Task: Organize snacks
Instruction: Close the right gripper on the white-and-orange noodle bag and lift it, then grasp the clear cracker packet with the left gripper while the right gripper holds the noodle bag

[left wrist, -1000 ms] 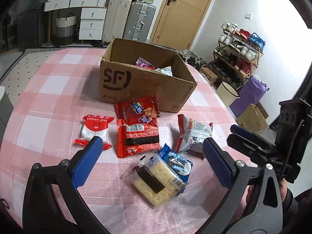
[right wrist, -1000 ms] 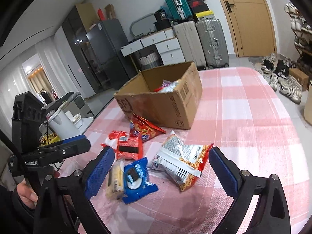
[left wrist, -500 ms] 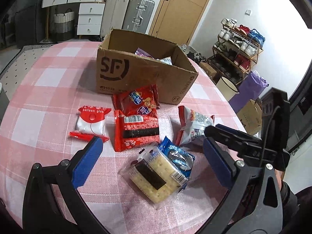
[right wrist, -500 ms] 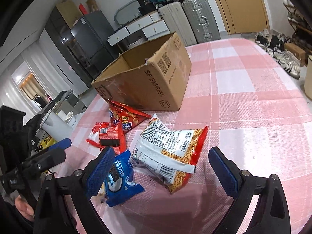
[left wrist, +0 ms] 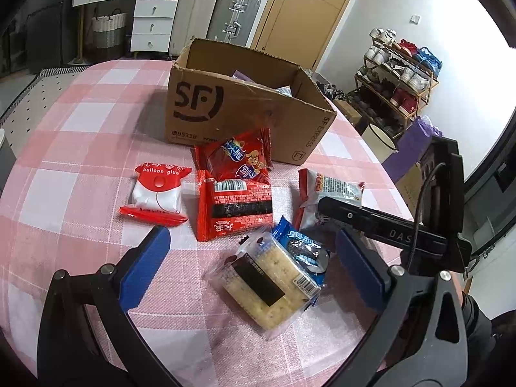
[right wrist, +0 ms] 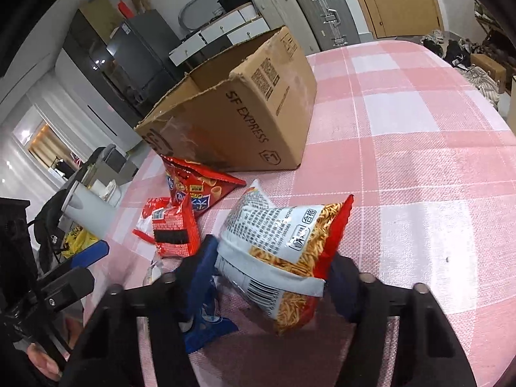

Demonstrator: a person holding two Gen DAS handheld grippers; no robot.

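Right gripper clamping noodle snack bag, left gripper wide, "SF EXPRESS" box, "balloon glue" packet

Both my views are evenly lit by soft indoor light, brightest off the white wall at upper right in my left view. The box throws a faint shadow leftward onto the tablecloth. Glare marks the fridge in my right view. Fisheye bending curves all edges; black vignette fills the corners. The near snack bag is slightly soft.
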